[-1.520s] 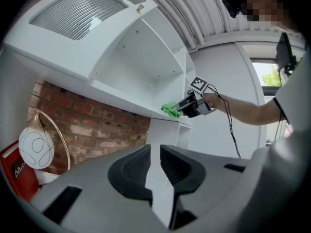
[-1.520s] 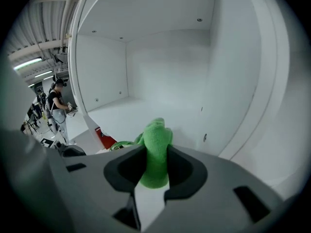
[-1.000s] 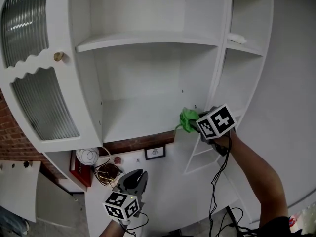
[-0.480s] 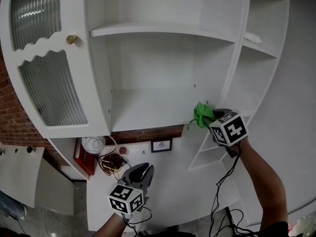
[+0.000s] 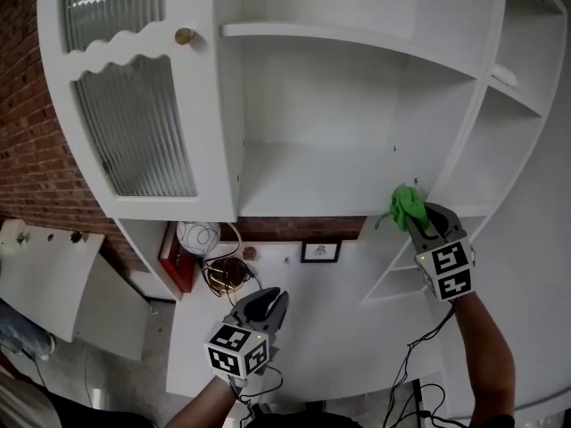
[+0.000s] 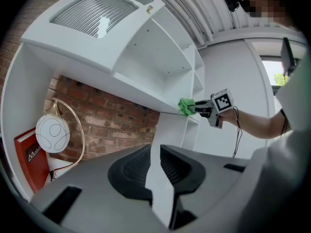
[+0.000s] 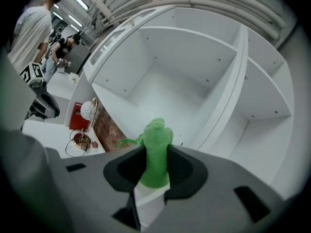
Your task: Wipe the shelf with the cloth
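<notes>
A white cupboard door [image 5: 134, 123] with wavy glass and a small gold knob [image 5: 185, 36] stands open on the left, next to a brick wall [image 5: 27, 105]. Below it, a round lamp [image 5: 198, 236] sits beside a red book [image 5: 172, 259]. The left gripper [image 5: 268, 300] is low down, well away from the shelf [image 5: 312, 190]. Its jaws are only a little apart, and nothing is between them (just white wall shows through the gap). On the right, the right gripper [image 5: 426, 226] squeezes the green cloth [image 5: 408, 205] tight between its jaws. The cloth sticks out past the tips and sits right at the front right corner of the shelf, by the upright white board.
</notes>
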`<action>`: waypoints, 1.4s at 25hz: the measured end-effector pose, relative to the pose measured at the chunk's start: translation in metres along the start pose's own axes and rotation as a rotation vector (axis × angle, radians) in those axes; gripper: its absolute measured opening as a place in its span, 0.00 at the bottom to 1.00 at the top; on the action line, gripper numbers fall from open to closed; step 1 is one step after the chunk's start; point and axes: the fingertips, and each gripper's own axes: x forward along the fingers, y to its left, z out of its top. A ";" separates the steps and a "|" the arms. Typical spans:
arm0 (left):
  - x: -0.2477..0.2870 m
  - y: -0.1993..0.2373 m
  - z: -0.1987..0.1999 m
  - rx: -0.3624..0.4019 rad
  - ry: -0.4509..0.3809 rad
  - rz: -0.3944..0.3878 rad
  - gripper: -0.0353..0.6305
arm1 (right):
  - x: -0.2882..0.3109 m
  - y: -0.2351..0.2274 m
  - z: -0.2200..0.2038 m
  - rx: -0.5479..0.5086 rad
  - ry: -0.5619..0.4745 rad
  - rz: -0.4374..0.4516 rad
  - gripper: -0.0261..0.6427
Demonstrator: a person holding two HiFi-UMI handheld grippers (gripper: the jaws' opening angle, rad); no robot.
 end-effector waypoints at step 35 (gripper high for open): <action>-0.138 0.038 0.046 0.290 -0.238 0.483 0.15 | -0.058 0.195 0.050 0.448 -0.480 0.239 0.20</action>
